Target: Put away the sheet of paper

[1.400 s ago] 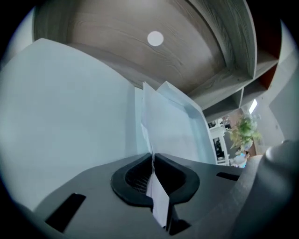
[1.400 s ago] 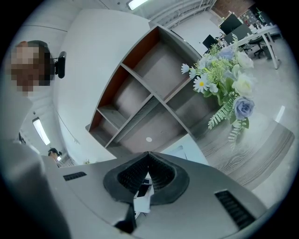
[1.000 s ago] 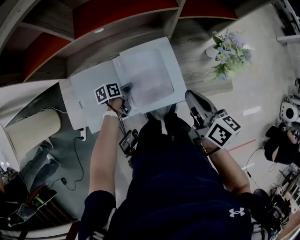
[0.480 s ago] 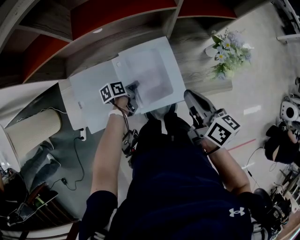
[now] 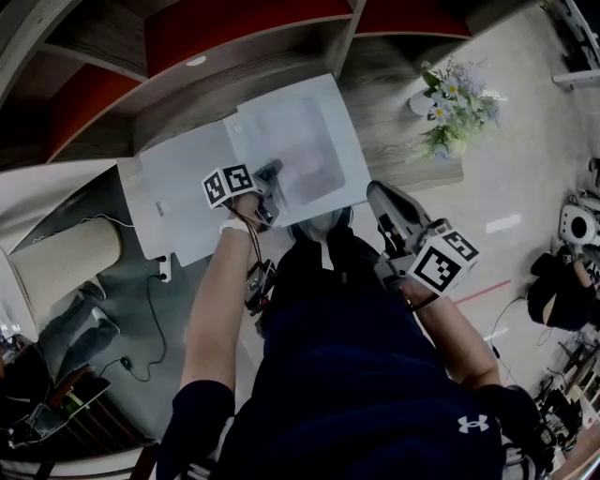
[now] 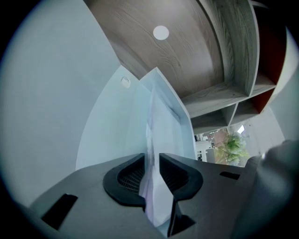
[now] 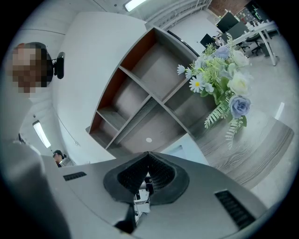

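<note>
A pale sheet of paper point(image 5: 183, 183) lies on the wooden desk, and a translucent sleeve point(image 5: 300, 141) overlaps its right part. My left gripper point(image 5: 271, 178) sits at the sleeve's near edge. In the left gripper view a thin white sheet point(image 6: 161, 126) stands edge-on between the pads point(image 6: 128, 175), with a narrow gap showing on either side. The left gripper point(image 6: 152, 159) has just been opening, and the sheet is still between its jaws. My right gripper point(image 5: 382, 195) hangs off the desk's near side, away from the paper. Its tips point(image 7: 148, 156) meet on nothing.
A vase of flowers point(image 5: 452, 105) stands on the desk point(image 5: 403, 150) at the right. Open shelves with red backs point(image 5: 234, 28) rise behind the desk. A pale round stool point(image 5: 66, 262) and cables point(image 5: 141, 356) are on the floor at the left.
My left gripper has slid a little to the right along the sleeve's near edge. The right gripper has stayed where it was.
</note>
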Available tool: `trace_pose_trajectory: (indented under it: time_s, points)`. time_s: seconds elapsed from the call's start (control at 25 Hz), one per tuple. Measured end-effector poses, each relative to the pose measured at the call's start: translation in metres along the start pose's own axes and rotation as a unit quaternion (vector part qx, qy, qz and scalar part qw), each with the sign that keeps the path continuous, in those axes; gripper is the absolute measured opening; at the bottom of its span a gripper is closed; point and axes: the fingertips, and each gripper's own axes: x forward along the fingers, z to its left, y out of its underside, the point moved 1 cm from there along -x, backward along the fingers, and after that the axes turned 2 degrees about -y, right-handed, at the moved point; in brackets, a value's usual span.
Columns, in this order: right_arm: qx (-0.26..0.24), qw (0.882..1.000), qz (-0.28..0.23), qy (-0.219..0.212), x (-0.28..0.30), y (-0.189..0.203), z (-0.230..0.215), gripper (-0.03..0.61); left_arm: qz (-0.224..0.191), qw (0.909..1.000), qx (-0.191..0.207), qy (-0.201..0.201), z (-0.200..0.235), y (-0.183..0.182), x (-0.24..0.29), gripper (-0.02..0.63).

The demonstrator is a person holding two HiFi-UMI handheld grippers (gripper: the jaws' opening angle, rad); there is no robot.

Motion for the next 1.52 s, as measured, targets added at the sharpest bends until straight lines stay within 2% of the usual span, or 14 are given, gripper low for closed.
trace_pose_trajectory:
  time_s: [0.04, 0.12, 0.32, 0.44, 0.52, 0.68, 0.88, 1.0, 1.12, 1.24, 1.36, 1.44, 1.52]
  points:
    - [-0.001, 1.000, 0.000, 0.000, -0.001, 0.000, 0.001, 0.006, -0.003, 1.0000, 0.007, 0.000, 0.000, -0.001, -0.002, 0.113]
    - [-0.003, 1.000, 0.000, -0.001, -0.001, -0.001, 0.003, 0.006, -0.013, 0.9998, 0.017, 0.004, 0.000, -0.004, -0.010, 0.149]
    - [-0.025, 1.000, -0.003, -0.011, 0.002, -0.006, 0.012, 0.006, -0.077, 0.9963, 0.026, 0.028, -0.009, -0.029, -0.055, 0.149]
    - [-0.057, 0.998, 0.000, -0.013, 0.005, -0.014, 0.018, 0.006, -0.122, 0.9891, 0.076, 0.035, -0.031, -0.046, -0.097, 0.127]
    - [-0.077, 0.997, -0.004, -0.014, 0.007, -0.021, 0.024, 0.006, -0.156, 0.9802, 0.117, 0.036, -0.052, -0.056, -0.129, 0.113]
    - [-0.107, 0.994, -0.015, -0.018, 0.010, -0.039, 0.037, 0.006, -0.229, 0.9548, 0.185, 0.038, -0.102, -0.065, -0.193, 0.084]
    - [-0.119, 0.992, -0.022, -0.023, 0.016, -0.056, 0.052, 0.006, -0.292, 0.9292, 0.199, 0.107, -0.178, -0.054, -0.254, 0.055]
    - [-0.121, 0.992, -0.032, -0.034, 0.018, -0.067, 0.062, 0.006, -0.315, 0.9097, 0.239, 0.126, -0.218, -0.046, -0.279, 0.049]
    - [-0.138, 0.988, -0.053, -0.047, 0.015, -0.081, 0.078, 0.006, -0.345, 0.8800, 0.304, 0.120, -0.251, -0.043, -0.304, 0.049]
    - [-0.188, 0.978, -0.073, -0.049, 0.009, -0.095, 0.095, 0.006, -0.379, 0.8429, 0.367, 0.106, -0.279, -0.037, -0.325, 0.048]
    - [-0.236, 0.966, -0.091, -0.055, 0.005, -0.105, 0.113, 0.006, -0.411, 0.8074, 0.412, 0.098, -0.300, -0.029, -0.337, 0.042]
    - [-0.267, 0.956, -0.101, -0.061, 0.003, -0.108, 0.125, 0.006, -0.421, 0.7920, 0.432, 0.096, -0.306, -0.022, -0.335, 0.031]
    - [-0.299, 0.945, -0.113, -0.068, 0.000, -0.109, 0.136, 0.006, -0.418, 0.7871, 0.445, 0.090, -0.306, -0.014, -0.326, 0.020]
